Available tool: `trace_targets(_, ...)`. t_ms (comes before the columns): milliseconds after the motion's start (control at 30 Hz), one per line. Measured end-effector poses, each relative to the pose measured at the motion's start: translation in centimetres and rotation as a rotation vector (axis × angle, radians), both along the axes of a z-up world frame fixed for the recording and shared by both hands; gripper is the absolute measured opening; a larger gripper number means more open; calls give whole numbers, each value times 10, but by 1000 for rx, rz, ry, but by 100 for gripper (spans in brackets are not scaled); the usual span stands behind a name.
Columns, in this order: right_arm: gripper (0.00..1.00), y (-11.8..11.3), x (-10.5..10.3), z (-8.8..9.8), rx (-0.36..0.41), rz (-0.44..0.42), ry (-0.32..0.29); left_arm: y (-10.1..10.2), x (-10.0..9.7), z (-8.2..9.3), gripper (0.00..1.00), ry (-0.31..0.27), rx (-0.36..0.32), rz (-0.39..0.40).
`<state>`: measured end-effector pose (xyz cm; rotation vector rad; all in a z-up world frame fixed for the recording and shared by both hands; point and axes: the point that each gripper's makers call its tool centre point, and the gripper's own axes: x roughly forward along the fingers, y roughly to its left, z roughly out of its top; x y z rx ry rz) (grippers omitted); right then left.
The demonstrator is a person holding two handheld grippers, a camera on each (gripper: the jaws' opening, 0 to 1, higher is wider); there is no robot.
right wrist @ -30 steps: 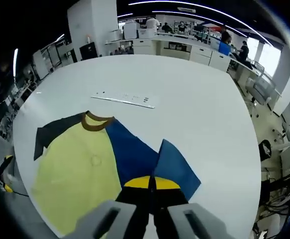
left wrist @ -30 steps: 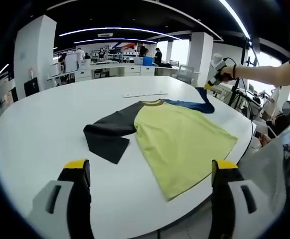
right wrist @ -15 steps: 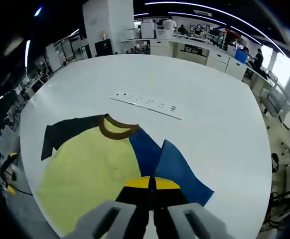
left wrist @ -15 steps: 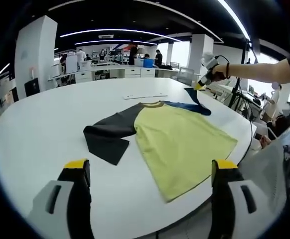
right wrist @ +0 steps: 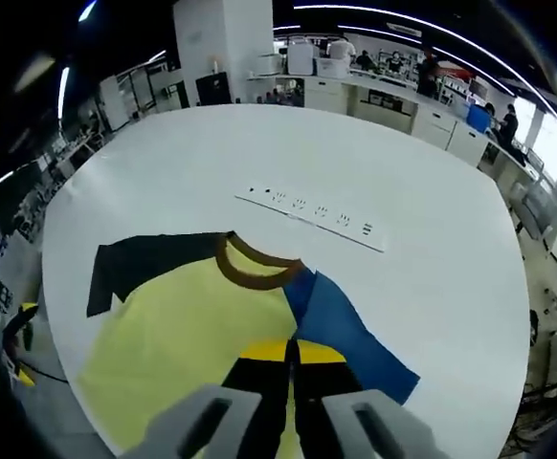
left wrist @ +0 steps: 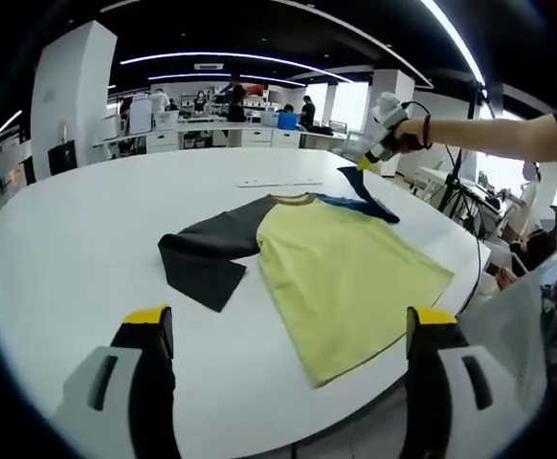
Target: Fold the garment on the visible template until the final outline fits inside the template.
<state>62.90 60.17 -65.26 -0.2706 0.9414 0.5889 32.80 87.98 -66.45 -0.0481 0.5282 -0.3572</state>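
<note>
1. Yellow jersey fabric forms the body of the T-shirt (left wrist: 350, 268), which lies flat on the round white desk (left wrist: 77, 239). One sleeve is black (left wrist: 207, 256), the other blue (right wrist: 350, 330), and the ribbed collar (right wrist: 257, 271) is brown.
2. The right gripper (right wrist: 293, 356) has its yellow-tipped fingers clenched on the blue sleeve. In the left gripper view this gripper (left wrist: 367, 163) holds the sleeve end lifted off the desk, above the far shoulder of the shirt.
3. The left gripper (left wrist: 288, 335) hovers at the near edge of the desk with its fingers released and wide apart, grasping nothing.
4. Judged step in hand: the first fold, carrying the blue sleeve inward over the yellow body. The black sleeve is spread outward and the hem is unfolded, so the task is at an early stage.
5. Judged next move: lay the blue sleeve flat across the chest without bunching, then release. The thin cloth drapes limply, so a low, even placement is needed to avoid wrinkles.
6. A white power strip (right wrist: 317, 206) lies on the desk beyond the collar, apart from the shirt.
7. No template outline can be made out on the desk.
</note>
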Motion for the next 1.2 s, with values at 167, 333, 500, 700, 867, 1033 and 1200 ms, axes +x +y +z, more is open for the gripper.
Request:
trace_targets(167,0,18,-1,1,2,36,-12,1,0,-2,99,5,1,-1)
trace_targets(333,0,34,7,6,15,63,-33,-4,-1,-2,99,11,5,-10)
trace_targets(500,0,62,5,13,66,82,-36,-2,0,-2,99,8,9,-11)
trace_targets(700,0,88,0,16,120,91,-19,4,0,-6,99,11,8,-8)
trace_targets(867,0,109,-6,19,158,98,-11,5,-2,-8,99,17,9,-3)
trace_targets(1033,0,131,-12,27,224,106,-15,2,-2,-10,99,21,8,-7)
trace_targets(1200,0,149,-19,26,244,121,-10,-2,-1,-7,99,8,-13,-7)
